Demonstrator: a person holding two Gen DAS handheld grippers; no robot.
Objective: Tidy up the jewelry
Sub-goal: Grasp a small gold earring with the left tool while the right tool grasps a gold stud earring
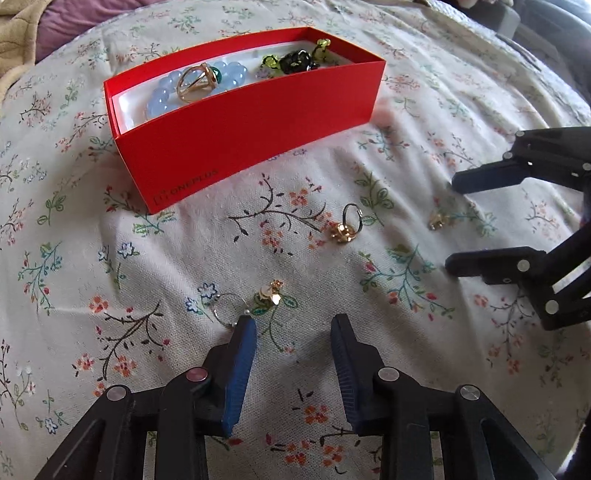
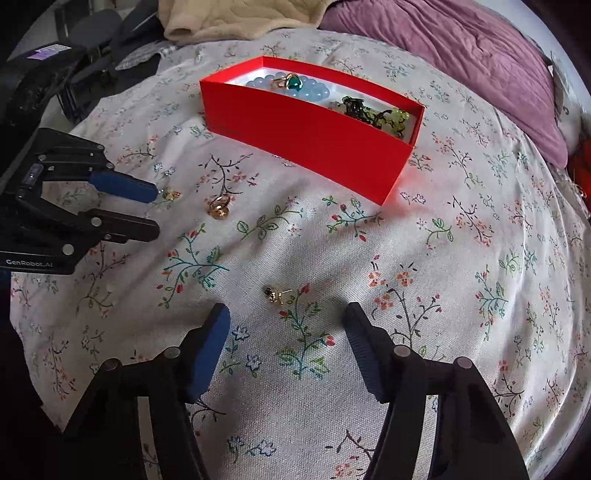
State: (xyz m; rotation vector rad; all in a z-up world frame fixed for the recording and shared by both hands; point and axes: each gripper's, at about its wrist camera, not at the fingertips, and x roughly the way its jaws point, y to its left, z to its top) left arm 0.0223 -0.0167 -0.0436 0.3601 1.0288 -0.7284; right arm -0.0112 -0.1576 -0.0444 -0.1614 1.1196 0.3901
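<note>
A red box (image 1: pixel 240 125) (image 2: pixel 314 136) stands on the floral cloth, holding a blue bead bracelet (image 1: pixel 162 98), a gold ring with a green stone (image 1: pixel 197 83) (image 2: pixel 290 83) and dark green jewelry (image 1: pixel 295 62) (image 2: pixel 369 110). My left gripper (image 1: pixel 293 325) (image 2: pixel 153 212) is open, just short of a hoop earring with gold charms (image 1: pixel 258 299). A gold ring (image 1: pixel 343 227) (image 2: pixel 218 207) lies mid-cloth. My right gripper (image 2: pixel 288 319) (image 1: pixel 452 223) is open around a small gold earring (image 2: pixel 275 294) (image 1: pixel 437 220).
A purple quilt (image 2: pixel 461 62) and a beige blanket (image 2: pixel 229 18) lie beyond the cloth. Dark equipment (image 2: pixel 55 62) stands at the far left in the right wrist view.
</note>
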